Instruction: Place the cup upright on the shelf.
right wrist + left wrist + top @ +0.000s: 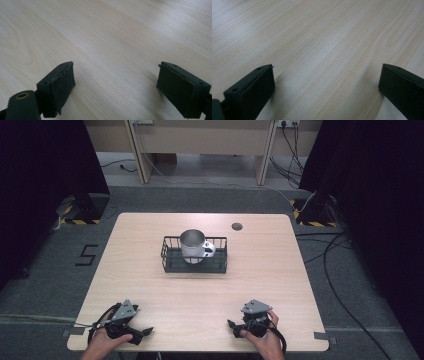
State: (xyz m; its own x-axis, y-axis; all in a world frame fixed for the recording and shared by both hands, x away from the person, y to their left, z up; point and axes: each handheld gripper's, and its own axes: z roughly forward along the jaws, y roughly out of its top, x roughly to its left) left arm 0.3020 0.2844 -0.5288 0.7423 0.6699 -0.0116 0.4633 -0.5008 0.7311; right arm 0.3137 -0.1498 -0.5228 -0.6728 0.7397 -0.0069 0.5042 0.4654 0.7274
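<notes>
a metal cup (pixel 192 245) stands upright in a black wire basket (pixel 171 258) near the middle of the wooden table (pixel 150 285), toward the far side. it sits in the left half of the basket, its white handle pointing right (whether it touches the basket wall cannot be told). a small dark round cap (pixel 237 226) is set into the tabletop just behind the basket, to the right.

both grippers rest low at the near edge, well apart from the basket and from each other. the left gripper (pixel 146 332) is held in the person's left hand (pixel 102 342) at the near left corner, the right gripper (pixel 231 325) in the right hand (pixel 267 340) at the near right. in the left gripper view (pixel 325 77) the jaws stand wide apart with bare wood between them; the right gripper view (pixel 115 75) shows the same, padded jaws spread over bare wood, holding nothing.
</notes>
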